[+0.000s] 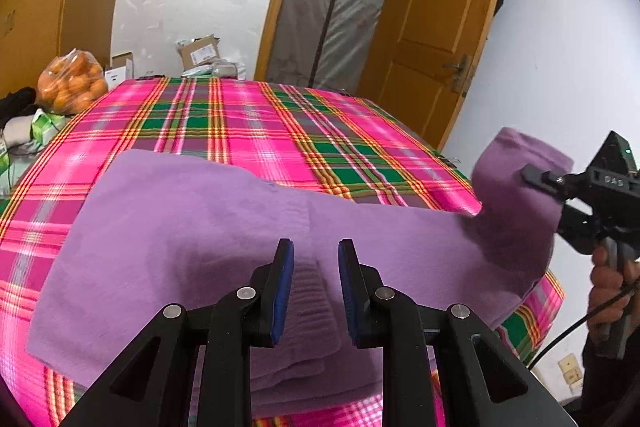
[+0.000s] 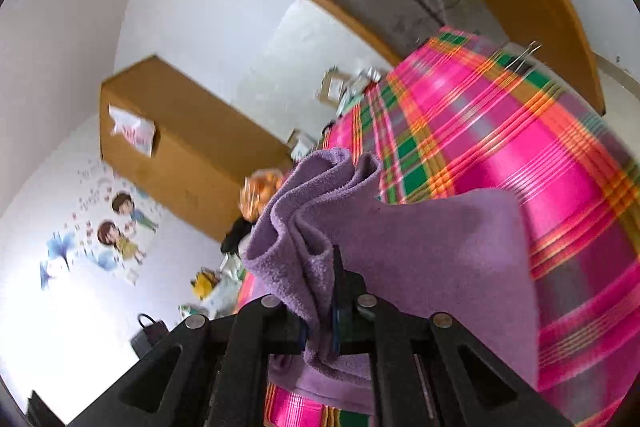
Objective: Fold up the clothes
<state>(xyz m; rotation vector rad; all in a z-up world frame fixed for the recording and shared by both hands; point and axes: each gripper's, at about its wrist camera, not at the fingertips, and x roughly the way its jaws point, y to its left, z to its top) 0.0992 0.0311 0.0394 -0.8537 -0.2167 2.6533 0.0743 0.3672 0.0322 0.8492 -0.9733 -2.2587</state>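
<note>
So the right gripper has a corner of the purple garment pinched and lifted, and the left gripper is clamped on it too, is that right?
Not quite. The left gripper is open, its jaws apart above the purple garment and gripping nothing, as the left wrist view shows. The rest holds: the right gripper is shut on a lifted corner.

Purple garment spread across plaid tabletop, left claw open above its near folded edge, right claw gripping lifted corner at right edge, hand below, oranges beyond far-left corner
</note>
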